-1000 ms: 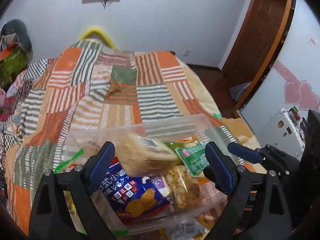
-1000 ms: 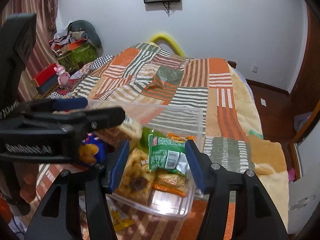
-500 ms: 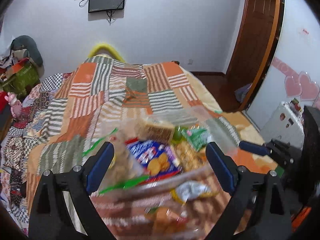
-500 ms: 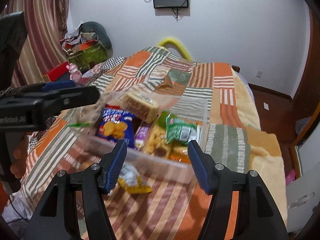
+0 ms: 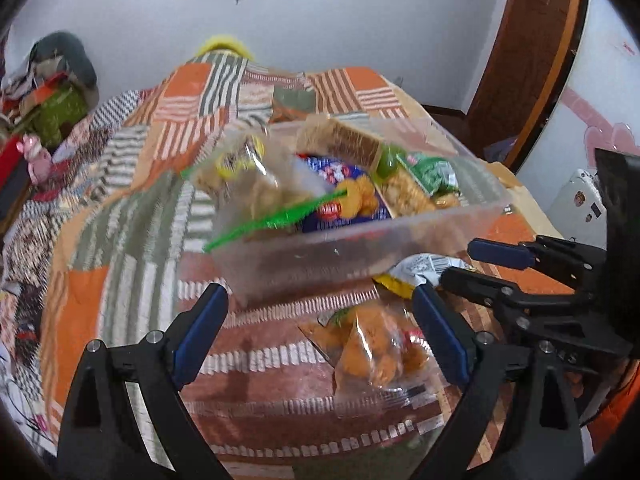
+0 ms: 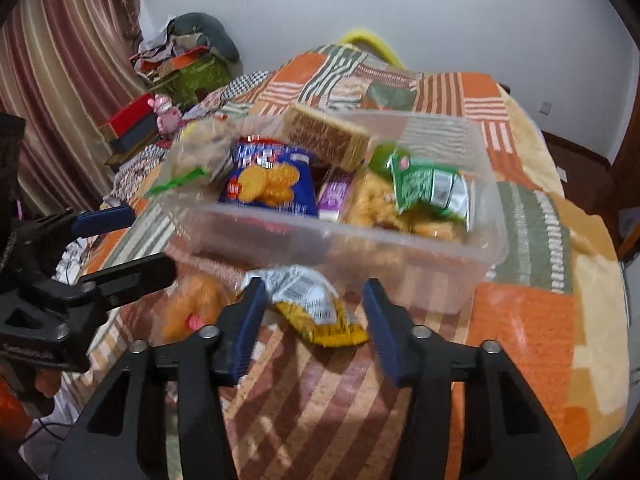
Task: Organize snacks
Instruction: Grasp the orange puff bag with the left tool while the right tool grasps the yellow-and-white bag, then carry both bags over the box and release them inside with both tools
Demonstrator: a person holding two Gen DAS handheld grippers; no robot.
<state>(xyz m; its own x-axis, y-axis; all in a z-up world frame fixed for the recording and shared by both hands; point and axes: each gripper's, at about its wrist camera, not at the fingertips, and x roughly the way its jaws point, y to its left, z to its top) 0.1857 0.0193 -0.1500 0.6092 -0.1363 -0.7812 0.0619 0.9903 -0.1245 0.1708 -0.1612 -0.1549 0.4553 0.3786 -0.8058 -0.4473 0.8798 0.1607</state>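
A clear plastic bin [image 5: 360, 252] [image 6: 344, 248] full of snack packs rests on the patchwork bedspread. It holds a blue cracker bag [image 6: 268, 180], a green packet [image 6: 432, 184] and a brown wafer pack [image 6: 328, 136]. Two packs lie on the bed in front of it: a clear bag of orange snacks [image 5: 372, 352] [image 6: 192, 304] and a yellow-and-silver packet [image 6: 316, 304] [image 5: 412, 272]. My left gripper [image 5: 320, 332] is open and empty above the orange bag. My right gripper [image 6: 316, 320] is open and empty over the yellow packet.
The striped orange, green and white bedspread [image 5: 132, 208] covers the whole bed. A cluttered pile of boxes and bags [image 6: 176, 68] stands at the far left by the curtain. A wooden door [image 5: 520, 60] and white cabinet [image 5: 580, 200] are on the right.
Both grippers have drawn back from the bin toward me and now sit lower. The two loose packs in front of the bin have come into view between the fingers.
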